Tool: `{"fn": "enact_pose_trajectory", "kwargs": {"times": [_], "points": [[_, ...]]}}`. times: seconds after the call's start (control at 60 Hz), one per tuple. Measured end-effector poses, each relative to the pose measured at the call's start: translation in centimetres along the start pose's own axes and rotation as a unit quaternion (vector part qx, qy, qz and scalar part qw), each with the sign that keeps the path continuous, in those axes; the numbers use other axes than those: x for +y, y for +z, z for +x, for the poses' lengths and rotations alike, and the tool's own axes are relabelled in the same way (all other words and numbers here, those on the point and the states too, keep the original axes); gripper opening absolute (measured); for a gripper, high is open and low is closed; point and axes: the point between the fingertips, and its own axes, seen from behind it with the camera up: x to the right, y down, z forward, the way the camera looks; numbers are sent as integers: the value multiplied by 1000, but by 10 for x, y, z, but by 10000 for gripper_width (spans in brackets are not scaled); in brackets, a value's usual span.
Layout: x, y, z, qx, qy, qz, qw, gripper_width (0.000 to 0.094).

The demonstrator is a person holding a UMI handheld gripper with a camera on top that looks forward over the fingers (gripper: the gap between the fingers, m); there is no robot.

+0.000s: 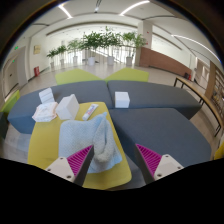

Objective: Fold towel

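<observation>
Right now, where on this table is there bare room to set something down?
The gray table is bare beyond the right finger, past the small white box. The left is crowded: the towel lies bunched on the yellow mat, with white folded items behind it. The gripper is open, just short of the towel.
</observation>
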Motion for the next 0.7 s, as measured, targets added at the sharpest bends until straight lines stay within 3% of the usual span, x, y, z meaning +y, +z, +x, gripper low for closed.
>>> {"fn": "enact_pose_trajectory", "kwargs": {"times": [0.433,0.7], "points": [[32,-186,-84,-111,-54,56,991,848],[58,-192,-83,-112,-109,63,986,843]]}}
